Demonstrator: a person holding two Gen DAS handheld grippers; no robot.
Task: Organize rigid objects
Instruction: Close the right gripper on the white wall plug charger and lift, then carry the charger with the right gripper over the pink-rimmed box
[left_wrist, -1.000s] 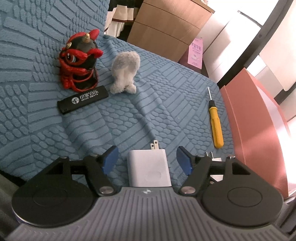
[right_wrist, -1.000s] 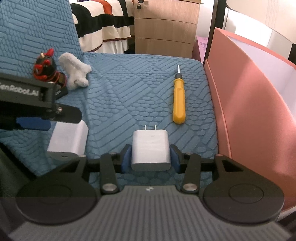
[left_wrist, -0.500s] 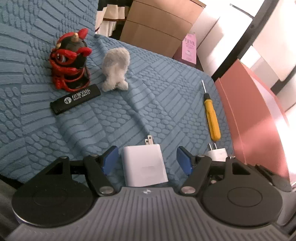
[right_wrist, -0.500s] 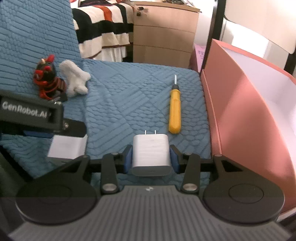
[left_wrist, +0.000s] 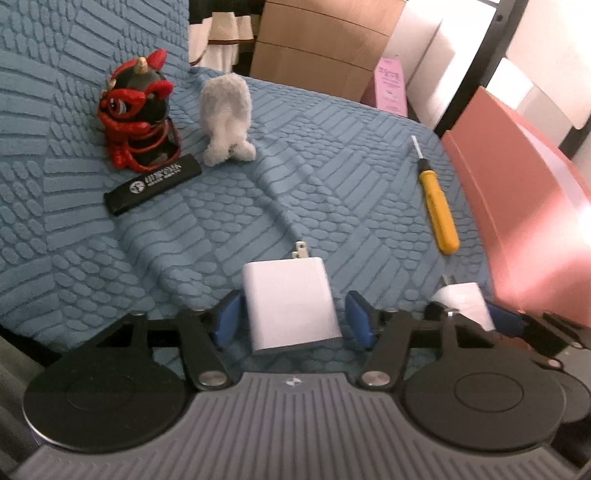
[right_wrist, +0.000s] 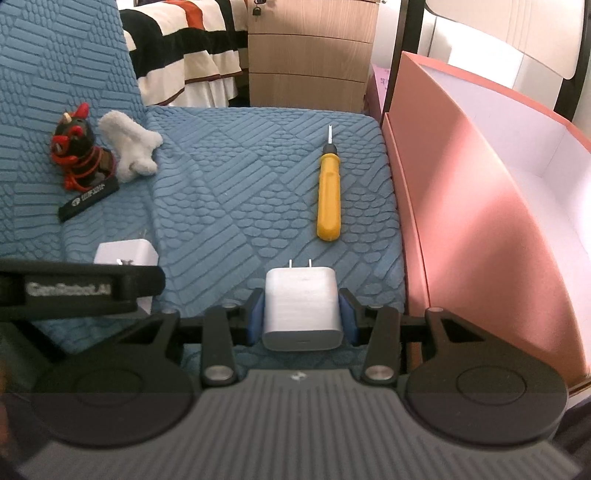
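Closer now, left view: left gripper (left_wrist: 291, 317) straddles a white charger (left_wrist: 291, 306) lying on the blue cover (left_wrist: 332, 184), jaws closing, right pad not yet touching; prongs point far. Near edge hidden by the gripper body.
Right view: right gripper (right_wrist: 301, 314) clamps second charger (right_wrist: 301, 306), pink box (right_wrist: 480, 229) at right, presumably its destination; left gripper's bar hides the first charger's near half.

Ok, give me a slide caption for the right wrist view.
Right gripper clamps a white charger on the blue sofa cover, yellow screwdriver ahead, pink box alongside.
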